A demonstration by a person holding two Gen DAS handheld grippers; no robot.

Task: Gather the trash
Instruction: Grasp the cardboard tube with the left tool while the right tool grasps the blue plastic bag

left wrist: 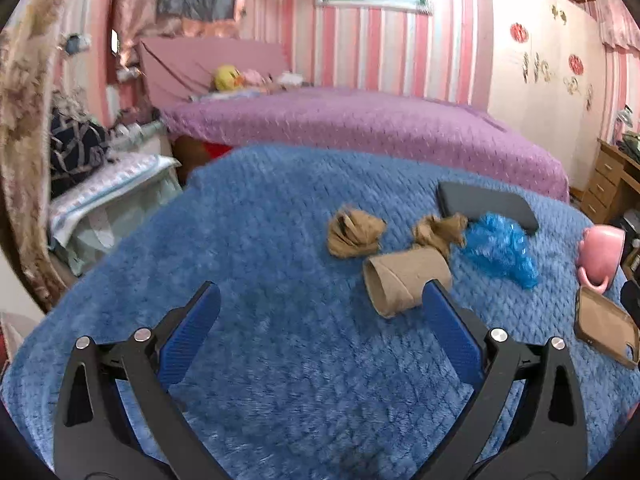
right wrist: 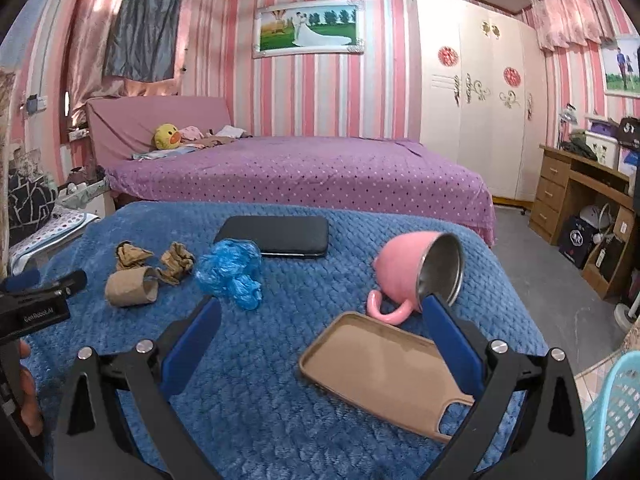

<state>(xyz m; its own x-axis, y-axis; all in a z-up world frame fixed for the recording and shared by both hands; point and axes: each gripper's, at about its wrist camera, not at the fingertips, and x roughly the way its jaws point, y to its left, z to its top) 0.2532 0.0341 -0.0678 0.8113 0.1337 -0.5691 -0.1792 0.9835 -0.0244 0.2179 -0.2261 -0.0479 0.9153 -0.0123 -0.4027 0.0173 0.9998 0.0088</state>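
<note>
The brown cardboard tube (left wrist: 406, 286) lies on its side on the fluffy blue blanket (left wrist: 280, 340), and everything else is best placed from it. Just behind it sit two crumpled brown paper wads (left wrist: 354, 234), one to its far left and the other (left wrist: 438, 232) to its far right; the crinkled blue plastic bag (left wrist: 500, 250) is right of the tube, with a black phone-like slab (left wrist: 486, 204) beyond that. Further right lie a tipped pink mug (right wrist: 416, 270) and a tan phone case (right wrist: 384, 364) (neither looks like trash).

The left gripper (left wrist: 320, 300) is spread wide and empty; the tube lies ahead and to its right, touching or just beyond its right pad, long axis slanting left-near to right-far. The right gripper (right wrist: 322, 310), also spread and empty, is well apart from the tube, so the left is nearer. A small rightward shift should straddle the tube across its width.
</note>
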